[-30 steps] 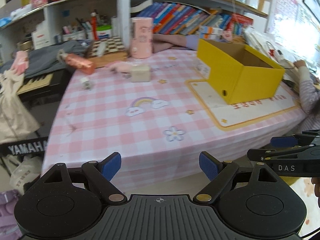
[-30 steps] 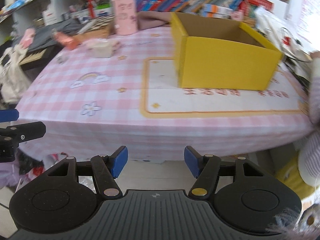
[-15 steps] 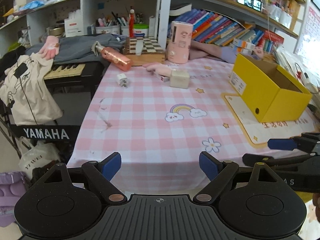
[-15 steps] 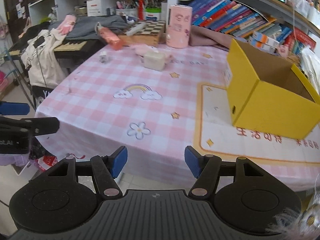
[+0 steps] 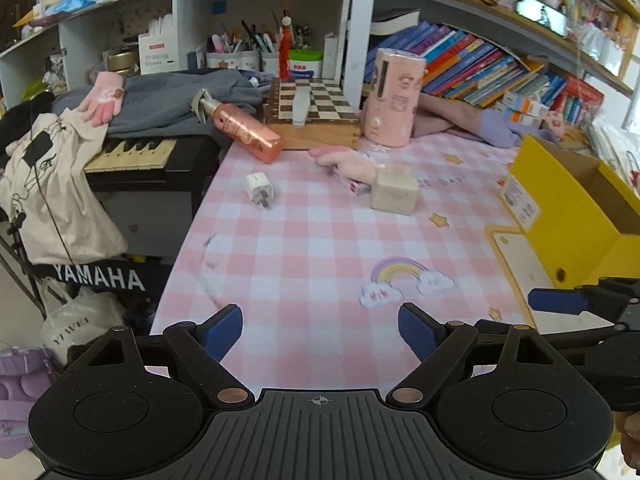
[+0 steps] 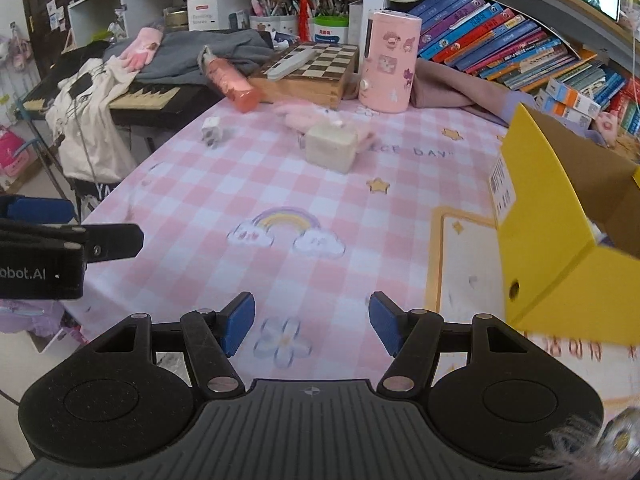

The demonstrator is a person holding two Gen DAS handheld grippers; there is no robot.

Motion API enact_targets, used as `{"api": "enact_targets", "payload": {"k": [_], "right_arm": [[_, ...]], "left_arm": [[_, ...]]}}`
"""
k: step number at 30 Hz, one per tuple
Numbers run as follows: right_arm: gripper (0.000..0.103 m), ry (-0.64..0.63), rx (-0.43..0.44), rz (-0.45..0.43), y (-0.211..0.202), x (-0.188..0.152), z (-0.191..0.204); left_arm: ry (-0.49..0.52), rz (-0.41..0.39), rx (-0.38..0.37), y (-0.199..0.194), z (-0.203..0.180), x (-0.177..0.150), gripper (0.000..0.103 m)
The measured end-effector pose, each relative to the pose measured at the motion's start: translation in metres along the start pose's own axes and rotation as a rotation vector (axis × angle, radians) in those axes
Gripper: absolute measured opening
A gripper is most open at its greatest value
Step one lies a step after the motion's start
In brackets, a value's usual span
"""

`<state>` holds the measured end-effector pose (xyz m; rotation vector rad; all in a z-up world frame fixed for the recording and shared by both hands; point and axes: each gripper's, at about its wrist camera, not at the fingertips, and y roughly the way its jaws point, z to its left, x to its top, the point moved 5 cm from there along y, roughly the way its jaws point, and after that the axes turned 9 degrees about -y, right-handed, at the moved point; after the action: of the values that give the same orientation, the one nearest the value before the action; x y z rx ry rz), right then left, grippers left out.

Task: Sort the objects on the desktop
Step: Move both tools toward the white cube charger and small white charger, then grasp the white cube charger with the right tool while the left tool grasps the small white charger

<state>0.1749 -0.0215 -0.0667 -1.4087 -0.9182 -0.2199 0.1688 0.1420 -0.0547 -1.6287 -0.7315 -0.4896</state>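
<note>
Both grippers have swung leftward along the desk [image 5: 304, 248] since a sec ago, so the yellow box [image 6: 560, 240] now sits at the right edge of view & the far clutter is in front. Left gripper [image 5: 320, 328] hangs wide apart w/ nothing between its pads, right gripper [image 6: 312, 324] about half apart, also empty. Still on the pink check cloth: white charger [image 5: 260, 189], beige cube [image 5: 394, 194] touching a pink glove [image 5: 348, 164], pink bottle [image 5: 244, 130] lying by the chessboard [image 5: 316, 112], pink canister [image 5: 394, 98] upright.
</note>
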Motion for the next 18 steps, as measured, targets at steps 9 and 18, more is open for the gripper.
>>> {"api": "enact_targets", "payload": {"k": [9,18], "right_arm": [[0.061,0.065,0.018,0.001,0.050,0.040,-0.028],[0.061,0.086,0.022,-0.011,0.096,0.074,-0.041]], "left_arm": [[-0.016,-0.001,0.038,0.050,0.002,0.045,0.088],[-0.058,0.014,0.096,0.097,0.013,0.076,0.087]]}}
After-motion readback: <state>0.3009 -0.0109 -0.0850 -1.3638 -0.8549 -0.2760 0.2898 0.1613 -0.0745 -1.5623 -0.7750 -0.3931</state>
